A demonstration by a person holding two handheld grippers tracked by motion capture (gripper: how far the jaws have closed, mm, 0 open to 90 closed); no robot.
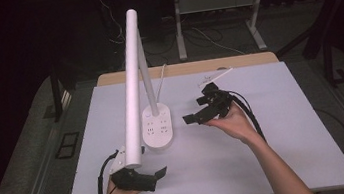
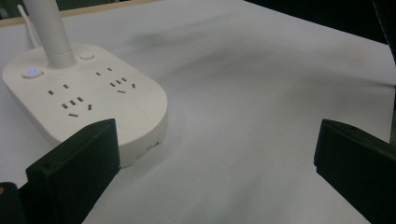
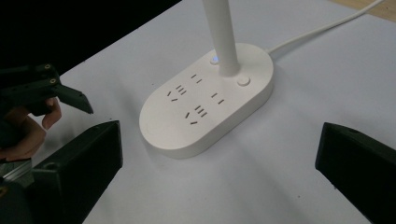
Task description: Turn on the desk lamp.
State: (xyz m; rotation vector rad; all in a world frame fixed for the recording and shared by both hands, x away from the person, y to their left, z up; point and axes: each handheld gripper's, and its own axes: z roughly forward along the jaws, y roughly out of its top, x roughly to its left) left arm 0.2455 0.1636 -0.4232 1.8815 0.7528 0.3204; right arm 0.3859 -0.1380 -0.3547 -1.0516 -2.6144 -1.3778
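Note:
A white desk lamp stands left of the table's middle. Its oval base [image 1: 157, 129] carries sockets, and its long tube head [image 1: 131, 87] slants down toward the front left. My left gripper [image 1: 158, 177] is near the front edge, under the tube's low end, open and empty. My right gripper [image 1: 196, 110] is open to the right of the base, pointing at it. In the left gripper view the base [image 2: 93, 102] lies ahead left of my open left gripper [image 2: 217, 140], with a blue light [image 2: 31, 72] lit. My right gripper [image 3: 219, 140] faces the base [image 3: 205, 107].
A white sheet [image 1: 265, 130] covers the table; a wooden edge [image 1: 186, 68] shows at the back. The lamp's cable [image 3: 327, 25] runs off behind the base. A small white item [image 1: 217, 76] lies at the back. The other hand's gripper [image 3: 46, 91] sits far left.

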